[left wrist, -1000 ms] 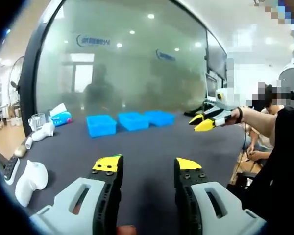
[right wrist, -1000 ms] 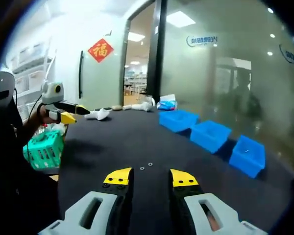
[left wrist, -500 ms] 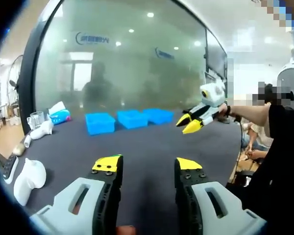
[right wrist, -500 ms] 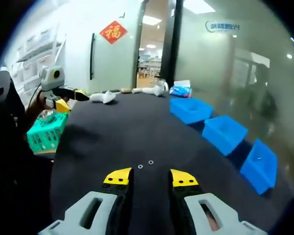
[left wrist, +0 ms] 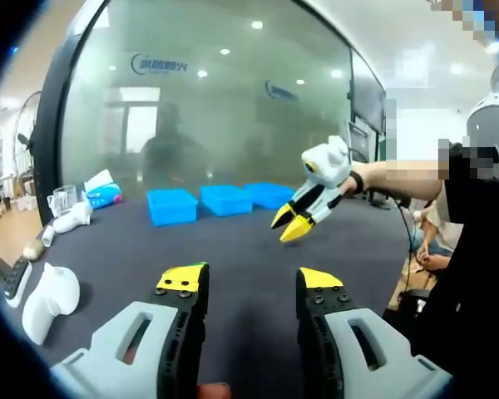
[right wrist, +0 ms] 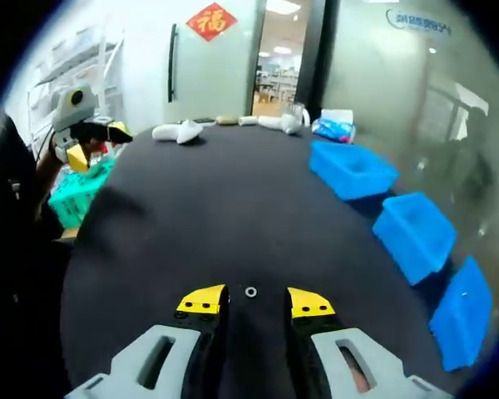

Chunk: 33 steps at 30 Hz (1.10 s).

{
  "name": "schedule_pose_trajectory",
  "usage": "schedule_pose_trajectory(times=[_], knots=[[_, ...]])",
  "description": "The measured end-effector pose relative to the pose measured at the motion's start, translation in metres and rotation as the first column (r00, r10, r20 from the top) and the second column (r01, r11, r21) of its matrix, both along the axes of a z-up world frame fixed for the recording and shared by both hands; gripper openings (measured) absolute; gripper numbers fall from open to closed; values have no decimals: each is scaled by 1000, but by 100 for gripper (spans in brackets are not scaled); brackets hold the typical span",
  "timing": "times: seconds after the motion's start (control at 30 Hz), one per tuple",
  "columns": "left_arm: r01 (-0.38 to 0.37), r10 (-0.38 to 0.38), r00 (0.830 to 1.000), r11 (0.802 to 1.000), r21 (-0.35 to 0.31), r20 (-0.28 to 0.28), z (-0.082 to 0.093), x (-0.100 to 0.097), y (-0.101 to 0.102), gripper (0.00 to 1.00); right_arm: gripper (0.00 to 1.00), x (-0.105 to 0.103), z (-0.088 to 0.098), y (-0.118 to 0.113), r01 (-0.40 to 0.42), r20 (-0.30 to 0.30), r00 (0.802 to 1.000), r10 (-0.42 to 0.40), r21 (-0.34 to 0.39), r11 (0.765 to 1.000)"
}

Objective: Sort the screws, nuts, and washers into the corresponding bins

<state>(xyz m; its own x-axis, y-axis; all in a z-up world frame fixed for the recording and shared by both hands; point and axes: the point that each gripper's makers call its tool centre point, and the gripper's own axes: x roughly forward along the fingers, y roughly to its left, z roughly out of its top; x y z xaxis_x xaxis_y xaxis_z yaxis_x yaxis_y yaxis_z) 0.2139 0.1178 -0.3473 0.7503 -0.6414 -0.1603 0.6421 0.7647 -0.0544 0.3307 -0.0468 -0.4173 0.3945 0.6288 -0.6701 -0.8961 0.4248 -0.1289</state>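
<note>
Right gripper (right wrist: 250, 301) jaws parted with a washer (right wrist: 251, 292) on the table (right wrist: 191, 224) between the tips; left gripper (left wrist: 248, 281) jaws parted, grasping nothing.

A dark bench (right wrist: 191, 224) carries three blue bins (right wrist: 416, 233) in a row along one side, a small washer (right wrist: 251, 292) on the open cloth, and white objects (left wrist: 48, 299) and a tissue pack (left wrist: 102, 196) near its edges.
</note>
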Motion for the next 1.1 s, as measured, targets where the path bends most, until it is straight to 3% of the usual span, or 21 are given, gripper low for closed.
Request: schedule_pose_trajectory(times=[0.1, 0.5, 1.1], knots=[[3, -3, 1000, 1000, -15, -5, -2, 1, -1, 41, 21, 0, -3, 1, 12, -53, 999, -11, 17, 1000], [10, -11, 1000, 1000, -29, -14, -4, 0, -3, 41, 19, 0, -16, 5, -19, -99, 995, 15, -32, 999], [4, -5, 1000, 1000, -23, -27, -11, 0, 1, 41, 12, 3, -22, 8, -37, -110, 994, 28, -83, 996]])
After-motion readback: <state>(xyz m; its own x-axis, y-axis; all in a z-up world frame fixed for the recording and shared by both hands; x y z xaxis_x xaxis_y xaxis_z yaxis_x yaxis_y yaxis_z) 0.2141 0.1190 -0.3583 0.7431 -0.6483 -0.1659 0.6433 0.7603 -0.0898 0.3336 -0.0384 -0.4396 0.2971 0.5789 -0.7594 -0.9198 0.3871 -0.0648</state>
